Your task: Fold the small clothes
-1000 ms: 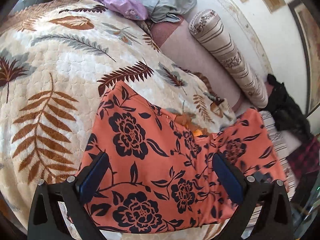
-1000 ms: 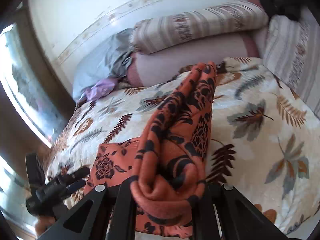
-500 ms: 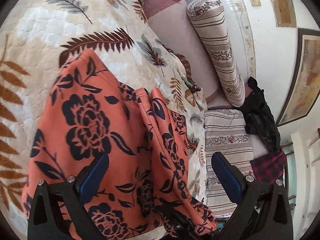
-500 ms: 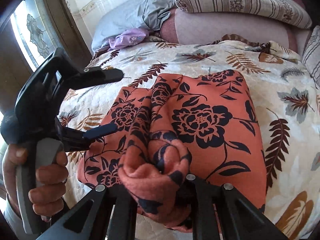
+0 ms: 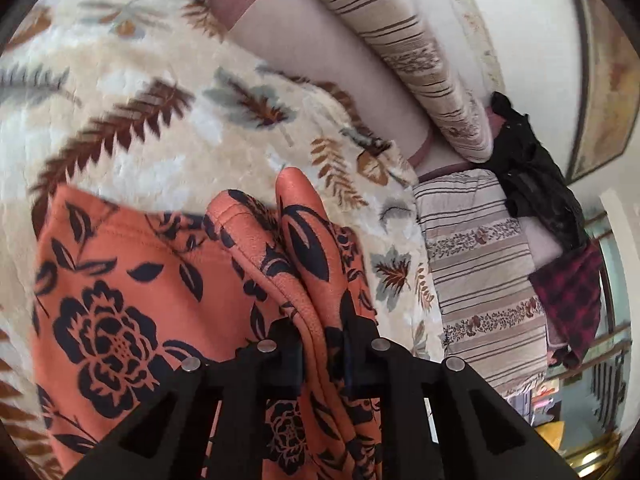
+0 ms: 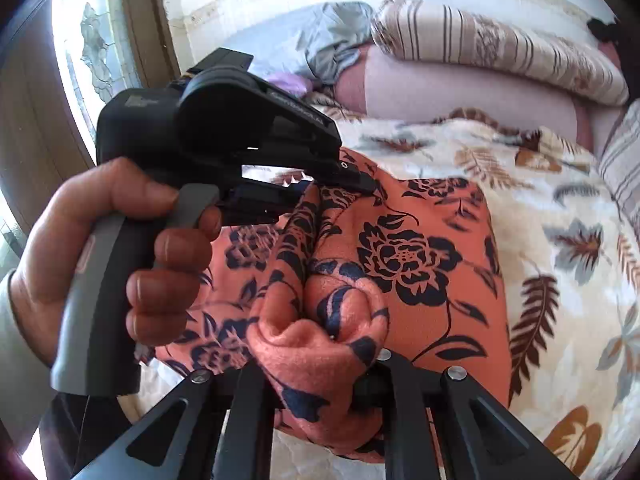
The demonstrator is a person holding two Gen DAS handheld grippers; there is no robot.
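Garment [image 6: 436, 264] lies on the bedspread [image 6: 568, 264] atop the bed, near its front edge. One bunched fold sits between the right claw [image 6: 320, 364] fingers at the near end; the left claw [image 6: 340, 188] pinches the same fold further back, left hand [image 6: 120, 256] on its handle to the left. In the left wrist view the fold rises between the left claw [image 5: 320, 344] fingers, rest of the garment [image 5: 120, 300] spread to the left. Bolster pillow [image 6: 500, 52] lies along the wall behind, a flat cushion [image 6: 460, 92] in front of it, crumpled clothes [image 6: 332, 40] to its left. Striped cloth [image 5: 480, 280] lies right of the bedspread [image 5: 140, 120], dark clothes [image 5: 532, 168] beyond it.
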